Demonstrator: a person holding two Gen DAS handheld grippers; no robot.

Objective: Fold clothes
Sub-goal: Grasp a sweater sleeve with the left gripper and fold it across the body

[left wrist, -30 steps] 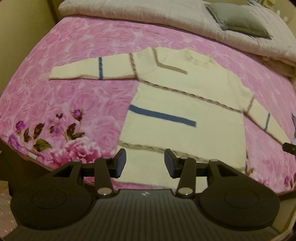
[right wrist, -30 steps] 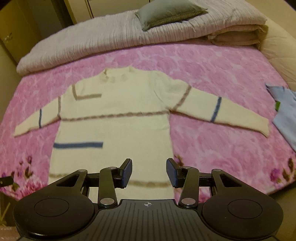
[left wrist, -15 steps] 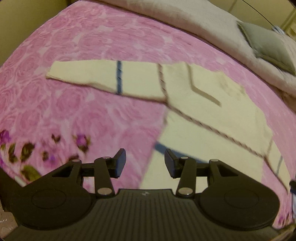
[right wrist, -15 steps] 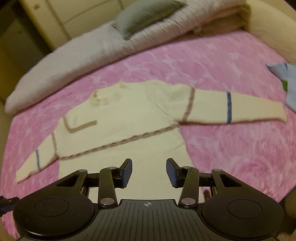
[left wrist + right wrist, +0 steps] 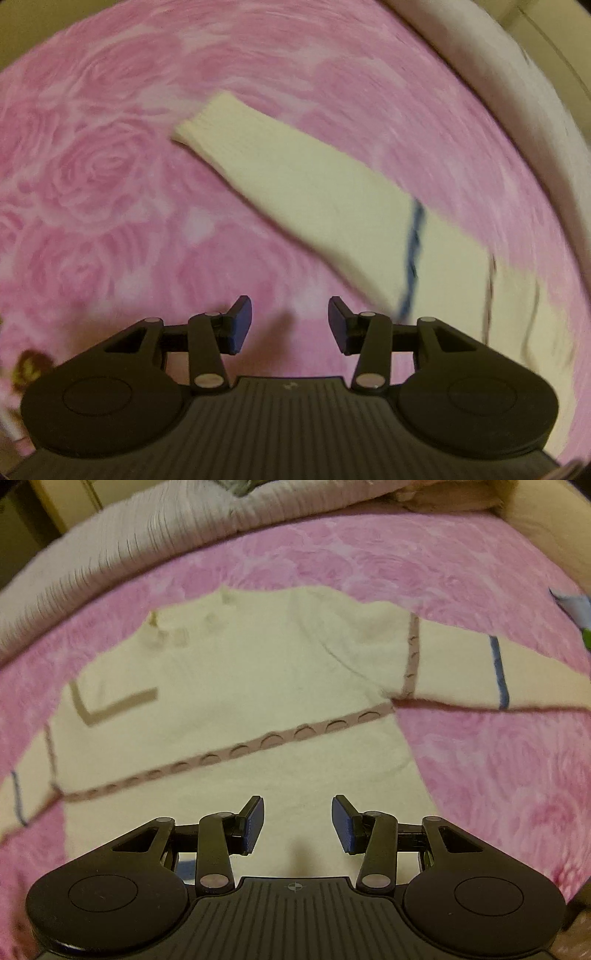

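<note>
A cream sweater (image 5: 258,686) with tan bands and blue stripes lies flat, front up, on a pink rose-print bedspread (image 5: 480,757). In the left wrist view its left sleeve (image 5: 295,192) stretches from the cuff (image 5: 199,125) down to the right, with a blue stripe (image 5: 413,258) across it. My left gripper (image 5: 290,325) is open and empty, low over the bedspread just short of that sleeve. My right gripper (image 5: 297,823) is open and empty, over the sweater's lower body. The right sleeve (image 5: 498,668) stretches out to the right.
A folded grey-white quilt (image 5: 129,546) lies along the far side of the bed and also shows in the left wrist view (image 5: 517,92). A light blue garment (image 5: 576,609) lies at the right edge. A beige wall or headboard (image 5: 554,520) stands beyond it.
Both grippers have moved forward and lower over the bed. The left one swung left toward the left sleeve; the right one closed in on the sweater's body. Both stayed open.
</note>
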